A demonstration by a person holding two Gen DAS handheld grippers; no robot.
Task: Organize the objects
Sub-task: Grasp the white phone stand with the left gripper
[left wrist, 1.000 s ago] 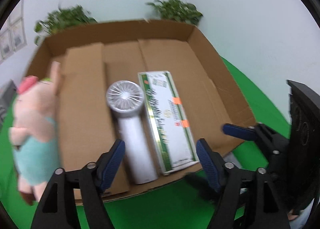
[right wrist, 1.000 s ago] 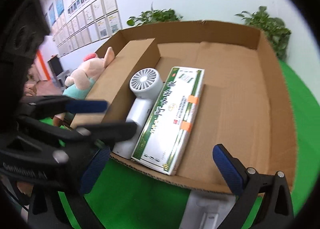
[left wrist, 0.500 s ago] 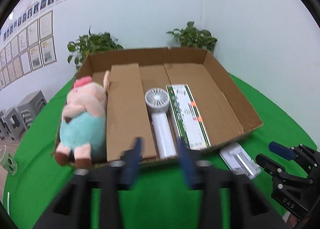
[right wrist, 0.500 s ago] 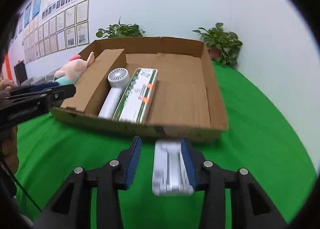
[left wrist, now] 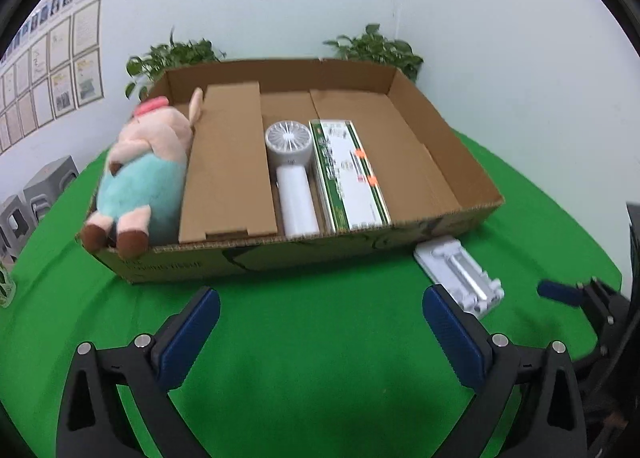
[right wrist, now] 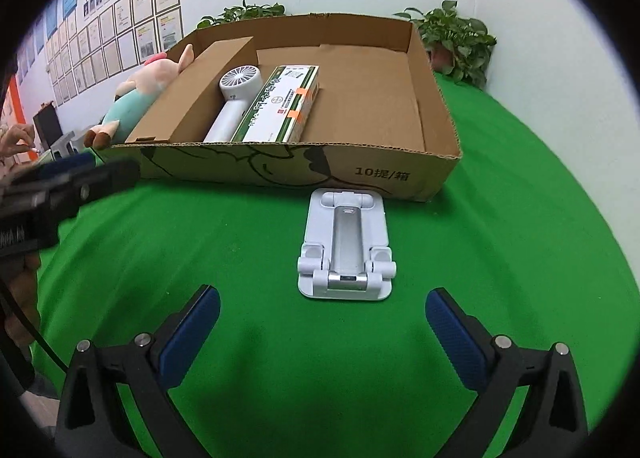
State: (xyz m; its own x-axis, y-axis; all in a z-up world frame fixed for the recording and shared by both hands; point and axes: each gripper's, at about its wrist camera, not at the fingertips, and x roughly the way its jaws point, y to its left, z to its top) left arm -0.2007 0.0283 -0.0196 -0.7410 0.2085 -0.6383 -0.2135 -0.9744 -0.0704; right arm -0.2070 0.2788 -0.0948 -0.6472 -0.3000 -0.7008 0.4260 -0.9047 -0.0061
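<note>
Nearest me, the left gripper [left wrist: 320,318] hangs over the green table [left wrist: 312,338] with its jaws spread wide and nothing between them. The right gripper [right wrist: 322,318] is the same, jaws wide apart and holding nothing, low over the cloth near the table's front edge.

Just beyond the right gripper's fingertips lies a white stand [right wrist: 346,244], folded flat on the cloth, its far end almost at the front wall of the box [right wrist: 304,166]. In the left view the same stand [left wrist: 458,274] sits by the box's [left wrist: 248,254] front right corner.

The box is a shallow cardboard tray, open on top. Inside, a loose cardboard flap [left wrist: 228,162] runs front to back along the left part. To its right lies a white fan [left wrist: 292,166], head toward the back wall, and just beside it, touching or nearly so, a long green-and-white carton [left wrist: 348,174]. The right part of the box floor is bare cardboard.

A plush pig [left wrist: 140,170] lies along the box's left edge, feet over the front left corner.

Behind the box, two plants [right wrist: 456,38] stand at the wall.
</note>
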